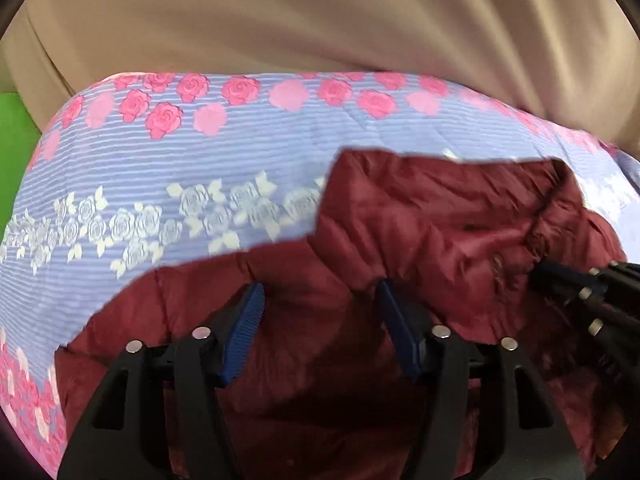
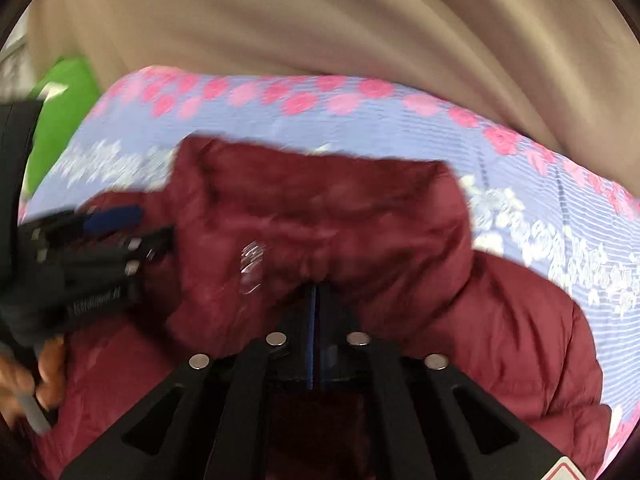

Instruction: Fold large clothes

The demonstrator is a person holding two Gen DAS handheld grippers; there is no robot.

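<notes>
So, going L to R in the left wrist view: a green patch (image 1: 14, 140) sits at the far L edge, next to the beige curtain (image 1: 280, 12) that fills the whole top. Below that, a blue striped bedsheet (image 1: 160, 168) w/ pink and white roses spreads across the middle. The maroon puffer jacket (image 1: 420, 216) lies on the sheet, lower centre to R, its collar end folded up toward the curtain. The left gripper (image 1: 320, 296) is over the jacket w/ its blue-padded fingers (image 1: 244, 332) spread well apart; fabric bulges up btwn them but the pads aren't pressing on it, so nothing held. At the R edge the right gripper (image 1: 560, 280) pokes in, tips against the jacket. Right wrist view, L to R: a bit of the person's hand (image 2: 48, 372) at the bottom L corner, the left gripper (image 2: 116, 216) coming in from the L beside the jacket (image 2: 340, 216), green patch (image 2: 64, 120) behind it, then the right gripper (image 2: 314, 292) at centre, blue pads pressed flat together w/ no gap, tips tucked under a jacket fold. Can't tell whether any cloth is pinched there. Sheet (image 2: 520, 168) runs off to the R, curtain (image 2: 320, 12) above. Both views blurry.
</notes>
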